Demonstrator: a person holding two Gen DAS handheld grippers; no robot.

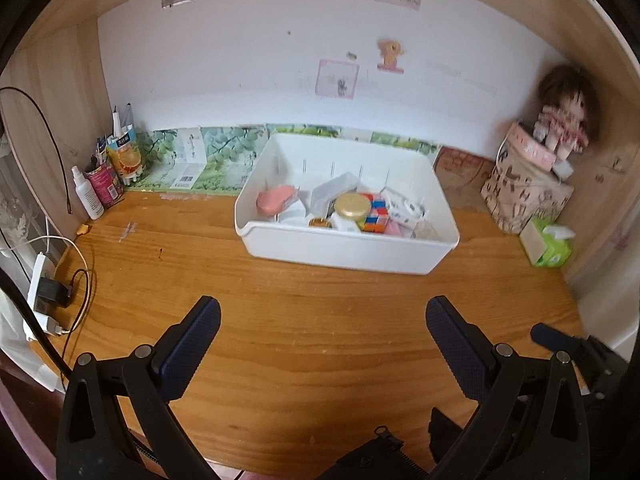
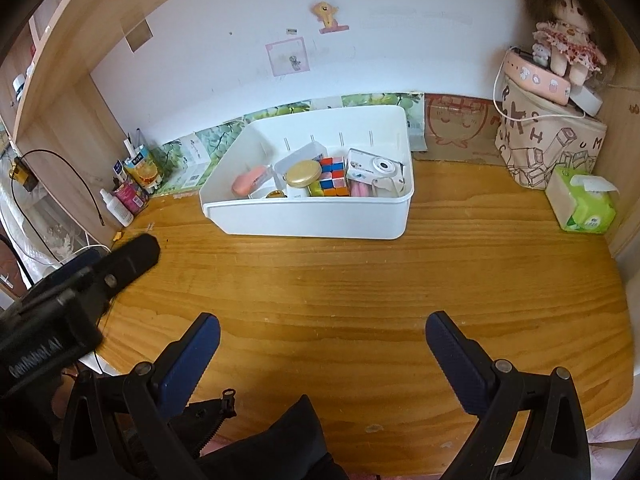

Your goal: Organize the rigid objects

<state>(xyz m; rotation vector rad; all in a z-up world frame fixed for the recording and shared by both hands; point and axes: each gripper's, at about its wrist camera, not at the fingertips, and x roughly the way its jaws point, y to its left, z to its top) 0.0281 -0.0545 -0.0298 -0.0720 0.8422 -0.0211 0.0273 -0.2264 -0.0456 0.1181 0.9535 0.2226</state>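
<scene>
— Wooden worktop [image 2: 360,280], white wall behind, shelving at the sides. What's the state of play?

— Both grippers hang over bare wood at the near edge. The left gripper [image 1: 322,340] has its jaws spread wide with nothing between them; the right gripper [image 2: 322,344] is the same, released and empty.

— And the things to be organised?

— All ahead of both grippers, in the white bin [image 2: 320,216] toward the wall: a pink case [image 2: 250,180], a gold-lidded jar [image 2: 303,173], a colour cube [image 2: 331,178], a small white camera [image 2: 374,168] and a clear box [image 2: 298,156] behind them. Nothing loose lies between the grippers and the bin.

— So the step in hand?

— My guess is either a finished sort or a reach into the bin. If reaching, I'd go from above, over the near wall, which stands between the jaws and the contents.

— Which piece first?

— The camera sits ahead and slightly right of the right gripper, so that one suits it. The items are packed touching, so close on flat opposite faces and lift straight up, or the neighbours get dragged.
</scene>
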